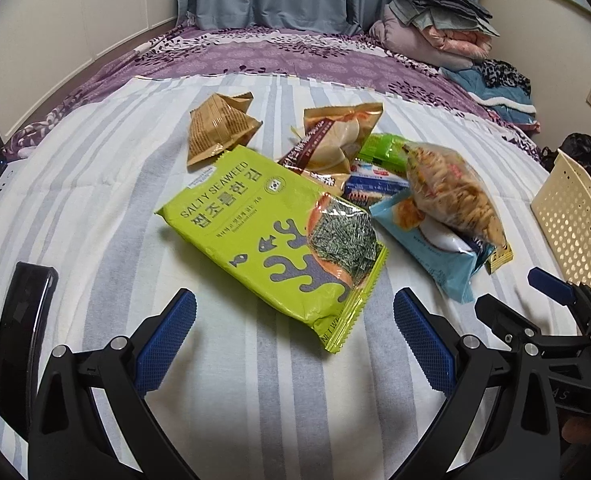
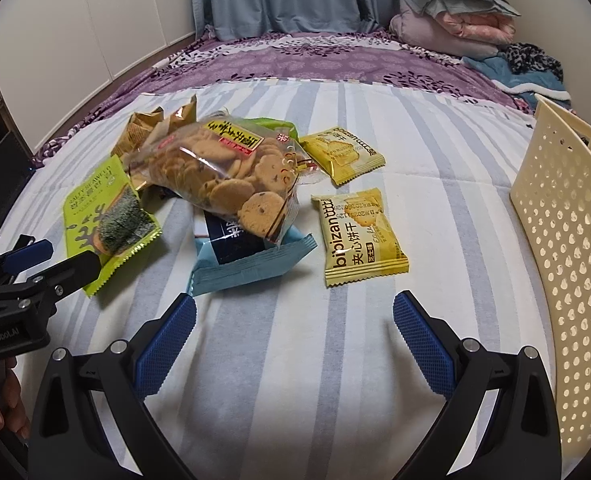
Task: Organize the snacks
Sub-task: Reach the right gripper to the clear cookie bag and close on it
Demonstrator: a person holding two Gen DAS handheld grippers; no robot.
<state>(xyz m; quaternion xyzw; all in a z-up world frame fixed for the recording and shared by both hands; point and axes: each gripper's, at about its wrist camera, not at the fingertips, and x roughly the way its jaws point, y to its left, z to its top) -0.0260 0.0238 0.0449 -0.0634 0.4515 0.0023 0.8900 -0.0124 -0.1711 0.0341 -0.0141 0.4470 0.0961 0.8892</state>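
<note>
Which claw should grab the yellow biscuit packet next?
Probably the right claw: it is open, the nearer yellow biscuit packet lies just ahead, and the cream basket stands on its side.

2 yellow biscuit packets (image 2: 365, 236), 2 tan packets (image 1: 219, 128), 1 seaweed pack (image 1: 271, 236), 1 cookie bag (image 2: 219, 176) (others partly hidden)

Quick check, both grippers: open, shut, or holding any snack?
Left gripper: open, holding nothing, just short of the seaweed pack.
Right gripper: open, holding nothing, above bare striped sheet.
</note>
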